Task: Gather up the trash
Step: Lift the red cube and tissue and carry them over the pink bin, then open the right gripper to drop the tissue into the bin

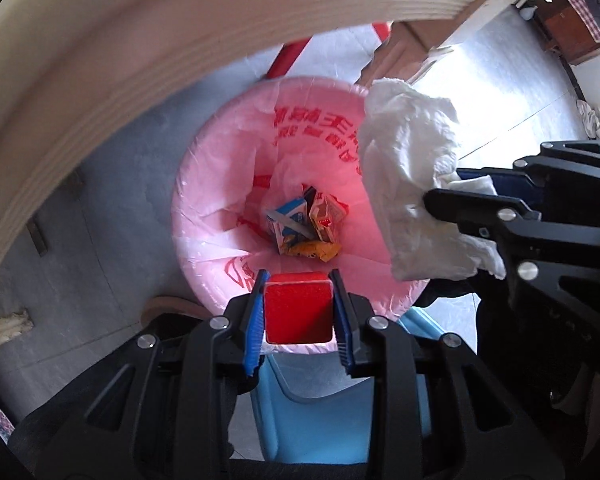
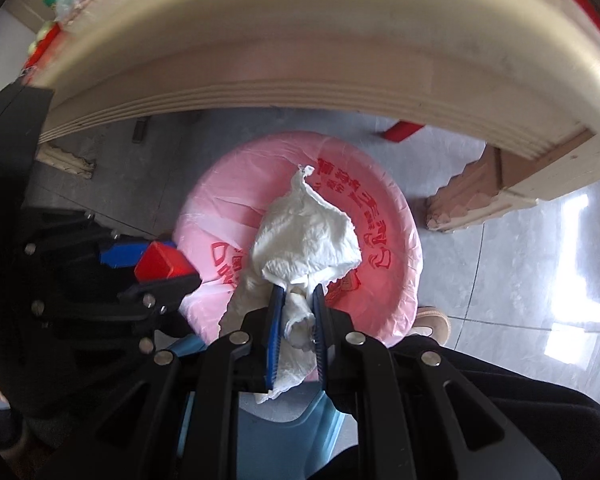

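A bin lined with a pink bag (image 1: 204, 216) (image 2: 396, 208) printed with red characters stands on the floor below both grippers. At its bottom lie small cartons and a yellow wrapper (image 1: 306, 228). My left gripper (image 1: 298, 292) points down over the bin's near rim, shut on a small red box (image 1: 298, 312). The same red box (image 2: 162, 266) shows at the left of the right wrist view. My right gripper (image 2: 298, 300) is shut on a crumpled white paper towel (image 2: 308, 236) that hangs over the bin's mouth. In the left wrist view that paper towel (image 1: 412, 184) dangles at the bin's right rim.
A cream table edge (image 1: 100, 92) (image 2: 300, 60) arches above the bin, with a carved table leg (image 2: 472, 192) to the right. A light blue plastic stool (image 1: 316, 412) (image 2: 276, 436) sits under the grippers. Grey tiled floor (image 2: 500, 272) surrounds the bin; a shoe (image 2: 432, 320) is by it.
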A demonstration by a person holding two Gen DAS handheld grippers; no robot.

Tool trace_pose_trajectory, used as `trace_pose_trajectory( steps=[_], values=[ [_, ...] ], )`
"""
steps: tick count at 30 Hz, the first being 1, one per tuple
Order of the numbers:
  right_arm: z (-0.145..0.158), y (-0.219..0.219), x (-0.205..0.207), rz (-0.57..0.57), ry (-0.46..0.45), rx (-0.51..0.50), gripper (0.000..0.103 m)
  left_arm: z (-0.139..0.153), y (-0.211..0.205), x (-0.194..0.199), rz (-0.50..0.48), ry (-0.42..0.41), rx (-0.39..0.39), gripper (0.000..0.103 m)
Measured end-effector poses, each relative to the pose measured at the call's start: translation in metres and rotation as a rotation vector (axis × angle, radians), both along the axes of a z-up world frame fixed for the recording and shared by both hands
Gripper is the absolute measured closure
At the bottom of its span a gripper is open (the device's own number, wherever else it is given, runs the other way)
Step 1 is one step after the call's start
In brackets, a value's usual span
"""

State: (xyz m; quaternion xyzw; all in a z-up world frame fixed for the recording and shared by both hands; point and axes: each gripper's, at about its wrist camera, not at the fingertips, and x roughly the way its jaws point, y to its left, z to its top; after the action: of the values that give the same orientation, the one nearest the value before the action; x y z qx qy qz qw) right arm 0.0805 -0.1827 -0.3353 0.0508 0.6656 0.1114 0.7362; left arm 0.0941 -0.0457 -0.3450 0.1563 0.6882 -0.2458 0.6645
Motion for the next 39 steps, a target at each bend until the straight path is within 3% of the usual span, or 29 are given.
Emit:
trace_pose_trajectory(
  steps=[7,15,23,25,29,30,39],
  values=[
    [-0.041,-0.003,0.005,-0.037,0.076,0.006,0.088,-0.034,-0.003,0.012,0.038,0.071,0.024,0.073],
    [-0.077,0.003,0.008,-0.005,0.14,-0.022,0.088,-0.074,-0.003,0.027,0.078,0.149,0.039,0.073],
    [-0.09,0.003,0.013,-0.015,0.171,-0.013,0.087,-0.091,-0.004,0.033,0.117,0.18,0.046,0.073],
    [-0.091,0.003,0.014,-0.008,0.175,-0.01,0.085,-0.09,-0.004,0.034,0.114,0.17,0.055,0.073],
    [-0.093,0.004,0.016,-0.008,0.168,-0.019,0.06,-0.089,-0.002,0.036,0.124,0.162,0.061,0.072],
    [-0.092,0.004,0.016,-0.009,0.164,-0.021,0.058,-0.09,-0.002,0.036,0.124,0.158,0.066,0.068],
    [-0.093,-0.002,0.018,-0.019,0.164,-0.026,0.058,-0.088,-0.008,0.034,0.102,0.114,0.103,0.059]
  ],
)
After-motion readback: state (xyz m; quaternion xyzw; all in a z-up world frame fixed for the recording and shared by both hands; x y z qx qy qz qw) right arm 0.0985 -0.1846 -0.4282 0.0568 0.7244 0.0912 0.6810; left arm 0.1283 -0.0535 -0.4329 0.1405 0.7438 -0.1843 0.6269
